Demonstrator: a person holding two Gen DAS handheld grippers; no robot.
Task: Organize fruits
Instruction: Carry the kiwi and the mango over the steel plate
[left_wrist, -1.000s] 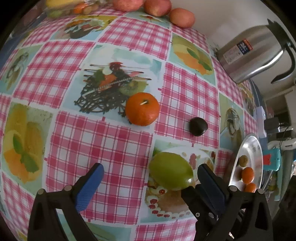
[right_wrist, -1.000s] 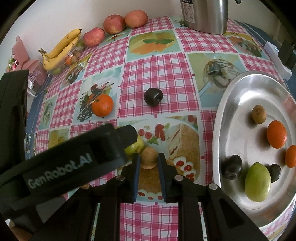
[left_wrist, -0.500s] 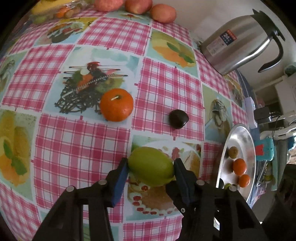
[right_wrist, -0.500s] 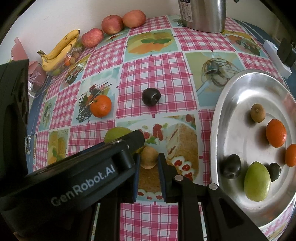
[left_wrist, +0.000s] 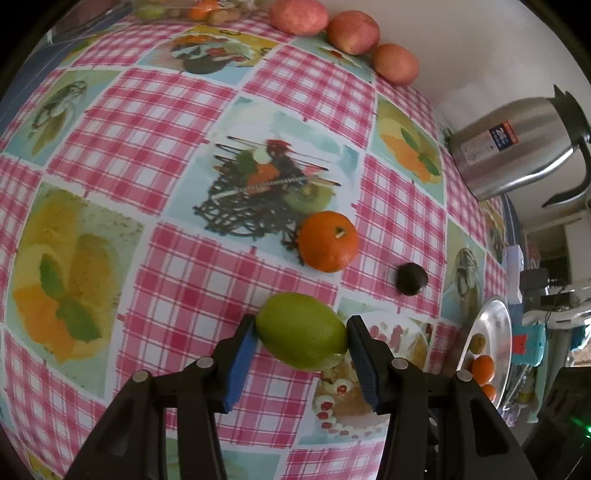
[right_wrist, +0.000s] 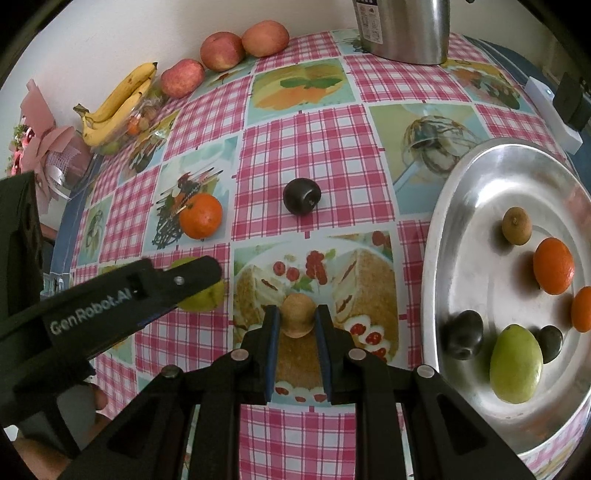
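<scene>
In the left wrist view, the left gripper (left_wrist: 301, 341) pinches a green mango (left_wrist: 301, 331) between its blue pads, one pad on each side of the fruit, above the checked tablecloth (left_wrist: 155, 258). Just beyond it sit an orange (left_wrist: 328, 241) and, to the right, a dark plum (left_wrist: 412, 278); three apples (left_wrist: 352, 31) line the far edge and a steel kettle (left_wrist: 517, 147) stands at the right, with the metal tray (left_wrist: 503, 325) seen edge-on below it. In the right wrist view, the right gripper (right_wrist: 297, 321) is closed tight on a small tan round fruit (right_wrist: 298, 314) over the cake print. The metal tray (right_wrist: 465, 221) at the right holds a second green mango (right_wrist: 515, 363), oranges, dark plums and a small brown fruit. Bananas (right_wrist: 118, 99) lie at the far left edge.
</scene>
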